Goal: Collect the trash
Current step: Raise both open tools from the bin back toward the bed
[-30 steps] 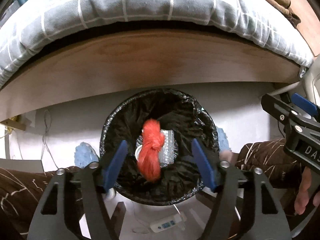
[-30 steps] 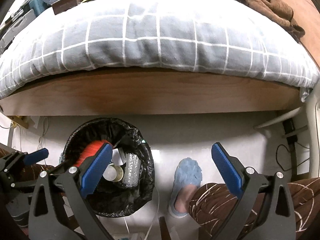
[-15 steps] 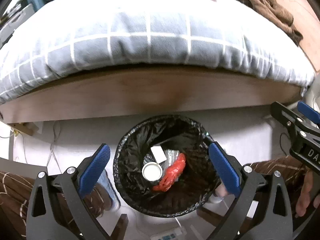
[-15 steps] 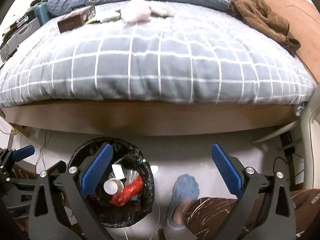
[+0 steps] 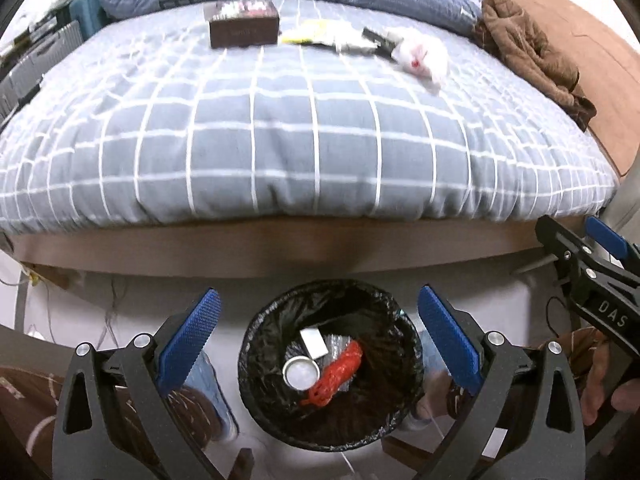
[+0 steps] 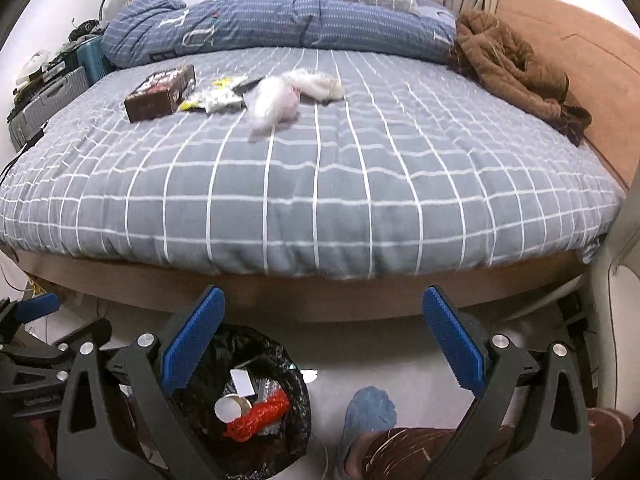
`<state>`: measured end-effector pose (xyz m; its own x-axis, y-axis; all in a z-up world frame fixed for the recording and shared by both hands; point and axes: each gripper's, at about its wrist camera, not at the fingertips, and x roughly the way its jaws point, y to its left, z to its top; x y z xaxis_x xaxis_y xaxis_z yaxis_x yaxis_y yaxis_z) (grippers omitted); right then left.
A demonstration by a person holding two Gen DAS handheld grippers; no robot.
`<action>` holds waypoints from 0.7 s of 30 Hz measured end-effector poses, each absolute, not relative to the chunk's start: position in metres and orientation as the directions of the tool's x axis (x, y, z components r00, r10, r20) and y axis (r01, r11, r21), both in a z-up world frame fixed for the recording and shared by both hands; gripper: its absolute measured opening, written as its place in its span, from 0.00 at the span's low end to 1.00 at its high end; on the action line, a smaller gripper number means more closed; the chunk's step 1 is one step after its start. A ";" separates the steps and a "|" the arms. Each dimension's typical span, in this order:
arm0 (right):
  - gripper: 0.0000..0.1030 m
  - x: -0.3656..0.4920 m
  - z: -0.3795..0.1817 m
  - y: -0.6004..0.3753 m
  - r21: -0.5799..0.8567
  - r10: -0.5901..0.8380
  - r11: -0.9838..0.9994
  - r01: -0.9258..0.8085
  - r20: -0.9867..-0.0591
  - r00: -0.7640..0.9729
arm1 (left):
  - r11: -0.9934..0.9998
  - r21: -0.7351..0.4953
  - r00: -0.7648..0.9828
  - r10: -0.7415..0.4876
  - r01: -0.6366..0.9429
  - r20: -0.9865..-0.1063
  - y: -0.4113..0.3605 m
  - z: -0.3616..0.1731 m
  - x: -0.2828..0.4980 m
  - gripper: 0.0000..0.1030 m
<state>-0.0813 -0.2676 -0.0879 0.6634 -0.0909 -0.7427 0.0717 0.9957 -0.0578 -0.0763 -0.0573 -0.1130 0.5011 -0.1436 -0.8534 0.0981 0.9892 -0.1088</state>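
On the floor just below the foot edge of the bed (image 6: 320, 184), a bin lined with a black bag (image 5: 256, 352) is seen standing upright. Inside it, a crumpled red plastic piece (image 5: 336, 376) is seen lying against a round metal lid (image 5: 301, 373), with a white card (image 5: 314, 343) and clear wrap behind them. The left gripper (image 5: 318, 338) is held above the bin with its jaws spread wide and nothing between the blue pads (image 5: 190, 334); the bin opening is framed between them. The right gripper (image 6: 322, 338) is likewise held wide apart and empty, to the right of the bin, with the floor and a blue slipper (image 6: 370, 404) visible between its pads. In the right wrist view the bin (image 6: 296, 404) is partly covered by the left-side finger.

On the grey checked cover, near the far left corner of the bed, a dark brown box (image 6: 160, 92) is seen lying flat. Just beside it, toward the middle, yellow-and-white wrappers (image 6: 214, 98) are seen, and next to these a clear plastic bag (image 6: 274, 106) and a white crumpled item (image 6: 316, 84). These items are touching or overlapping one another; exact contact cannot be told. A folded blue quilt (image 6: 260, 24) is laid along the far edge, and a brown garment (image 6: 512, 68) is piled at the far right corner. Suitcases (image 6: 48, 92) are seen beside the left edge of the bed.
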 end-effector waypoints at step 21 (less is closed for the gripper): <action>0.92 -0.022 -0.041 -0.255 -0.044 -0.057 0.998 0.038 -0.658 0.751 | 0.998 -0.054 0.622 -0.055 0.019 -0.781 -0.019 -0.067 0.011 0.94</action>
<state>-0.0223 -0.2549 -0.0410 0.7509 -0.0574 -0.6579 0.0376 0.9983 -0.0441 0.0111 -0.0192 -0.0672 0.6217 -0.0546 -0.7814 0.0193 0.9983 -0.0544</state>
